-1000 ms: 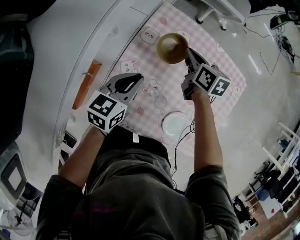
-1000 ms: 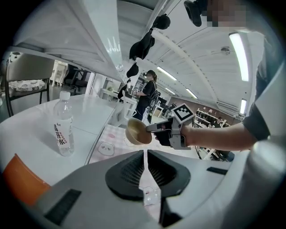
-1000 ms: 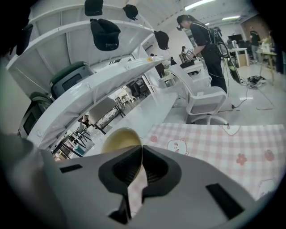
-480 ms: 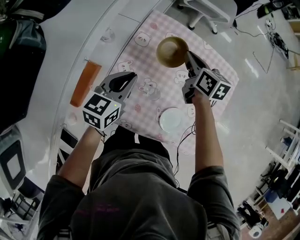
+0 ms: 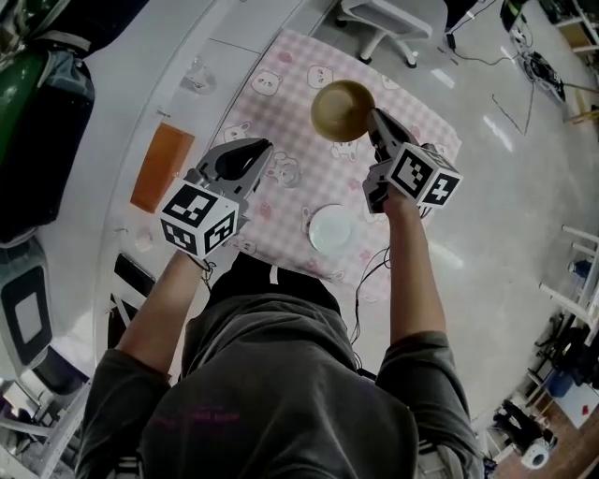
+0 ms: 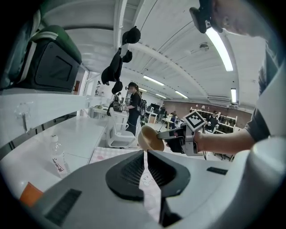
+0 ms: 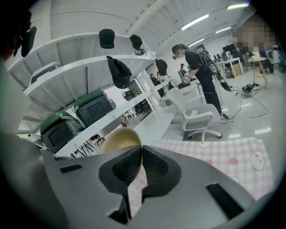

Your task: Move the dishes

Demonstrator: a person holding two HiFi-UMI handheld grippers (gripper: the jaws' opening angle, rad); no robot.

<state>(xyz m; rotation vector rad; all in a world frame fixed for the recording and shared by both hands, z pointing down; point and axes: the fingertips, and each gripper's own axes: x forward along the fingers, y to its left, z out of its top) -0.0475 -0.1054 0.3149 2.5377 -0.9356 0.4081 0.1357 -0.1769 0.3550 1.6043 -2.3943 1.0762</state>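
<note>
A tan bowl (image 5: 342,110) hangs in the air over the pink checked tablecloth (image 5: 281,84). My right gripper (image 5: 374,118) is shut on its rim, and in the right gripper view the bowl (image 7: 120,139) stands up just left of the closed right gripper (image 7: 141,150). My left gripper (image 5: 247,153) is held up at the left, shut, with nothing between its jaws. From the left gripper (image 6: 145,154) I see the bowl (image 6: 149,137) held level ahead. A white plate (image 5: 329,227) lies on the cloth near its front edge.
An orange flat object (image 5: 161,166) and a clear bottle (image 5: 197,73) sit on the white counter to the left. A white chair (image 5: 388,19) stands beyond the table. Green-topped boxes (image 7: 91,109) fill the shelves. A person (image 6: 133,112) stands far off.
Both grippers have risen, the right one carrying the bowl up with it. The table and plate now look smaller and farther below.
</note>
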